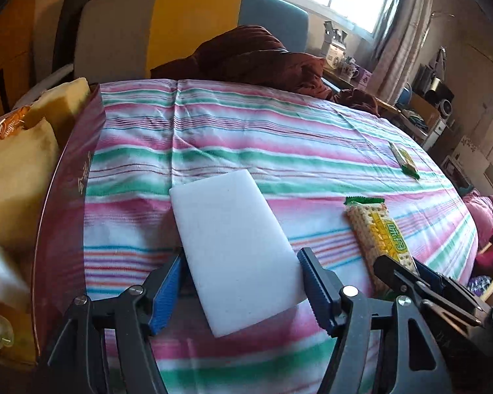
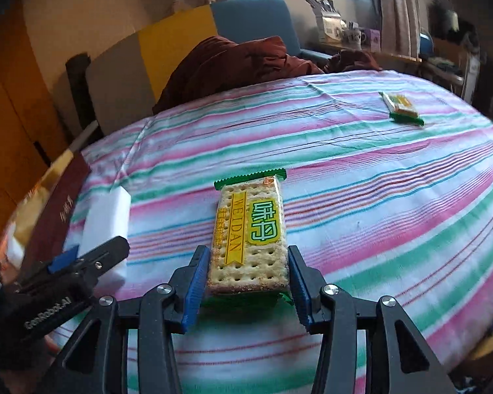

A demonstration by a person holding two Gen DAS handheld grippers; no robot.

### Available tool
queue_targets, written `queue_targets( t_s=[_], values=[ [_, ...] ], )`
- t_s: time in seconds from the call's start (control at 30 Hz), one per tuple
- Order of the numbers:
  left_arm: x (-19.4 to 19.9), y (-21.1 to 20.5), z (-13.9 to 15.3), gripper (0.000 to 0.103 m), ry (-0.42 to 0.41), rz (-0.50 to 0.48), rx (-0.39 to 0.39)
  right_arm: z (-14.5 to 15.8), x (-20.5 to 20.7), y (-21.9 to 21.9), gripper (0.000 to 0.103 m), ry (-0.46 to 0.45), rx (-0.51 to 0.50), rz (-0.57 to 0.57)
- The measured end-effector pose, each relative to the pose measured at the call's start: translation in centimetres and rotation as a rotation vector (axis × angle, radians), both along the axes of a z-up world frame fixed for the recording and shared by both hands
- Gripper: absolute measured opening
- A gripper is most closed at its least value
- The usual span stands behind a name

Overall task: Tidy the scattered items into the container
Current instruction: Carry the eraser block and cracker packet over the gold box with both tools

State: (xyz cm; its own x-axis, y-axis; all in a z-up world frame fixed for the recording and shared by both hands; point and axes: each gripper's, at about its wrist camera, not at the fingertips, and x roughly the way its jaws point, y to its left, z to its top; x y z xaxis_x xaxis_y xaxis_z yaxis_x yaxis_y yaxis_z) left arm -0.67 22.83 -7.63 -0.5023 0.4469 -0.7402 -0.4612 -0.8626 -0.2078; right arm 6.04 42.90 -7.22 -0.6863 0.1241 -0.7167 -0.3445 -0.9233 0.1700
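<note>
A: Left gripper (image 1: pixel 243 289) stood wide, jaws straddling the near end of the white foam block (image 1: pixel 233 246). A sliver of gap showed on each side, pads not yet pressing. Released, as I read it.

B: And the right?

A: Right gripper (image 2: pixel 246 282) sat around the near end of the cracker packet (image 2: pixel 249 233). Its blue pads (image 2: pixel 197 282) lay against or just beside the packet's edges; I couldn't tell whether it was truly clamped.

B: How did each thing lie?

A: Both ran long axis straight ahead from their own claw, near ends between the fingers. Taking the red box (image 1: pixel 65 203) as landmark: the block lay just beside its right wall, the packet further right of it, past the block. So the left gripper was the nearer one to the box.

B: Counts?

A: On the striped bedsheet (image 1: pixel 279 138): one foam block, two cracker packets, the second packet (image 2: pixel 401 106) lying well apart from the box, far toward the right edge. One box, already holding yellowish sponges (image 1: pixel 16 170) and a wrapped snack; how many in there, I couldn't say.

B: Judgement?

A: Closing on the block and swinging left over the box wall looked the shortest move. The far packet would fall to the right gripper afterward.
</note>
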Motion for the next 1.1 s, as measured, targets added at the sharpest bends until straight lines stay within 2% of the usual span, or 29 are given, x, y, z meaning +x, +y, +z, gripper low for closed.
queue_targets(
  t_s=[0.07,0.17,0.3,0.43,0.53,0.7,0.9,1.1],
  values=[
    [0.3,-0.1,0.0,0.070,-0.008,-0.006,-0.003,0.1,-0.1,-0.4,0.051,-0.014,0.020,0.002],
    [0.3,-0.1,-0.1,0.071,-0.048,-0.010,0.004,0.2,-0.4,-0.4,0.061,-0.019,0.011,0.010],
    [-0.3,0.5,-0.2,0.074,-0.058,0.009,-0.018,0.0,-1.2,-0.2,0.062,-0.041,0.039,0.005],
    [-0.8,1.9,-0.4,0.075,-0.016,-0.001,-0.092,-0.3,-1.7,-0.3,0.057,-0.054,0.090,0.010],
    [-0.5,2.0,-0.6,0.074,0.026,-0.018,-0.100,-0.4,-1.5,-0.4,0.049,-0.044,0.117,0.011],
    [-0.2,1.0,-0.4,0.067,0.034,-0.038,-0.070,-0.2,-0.9,0.1,0.048,-0.021,0.059,-0.006],
    [1.9,-0.9,0.5,0.065,0.018,-0.088,-0.017,0.4,0.4,0.7,0.048,0.024,-0.137,0.020],
    [4.5,-2.6,3.0,0.064,0.078,-0.110,0.018,1.4,0.9,-1.2,0.048,0.063,-0.215,0.079]
  ],
)
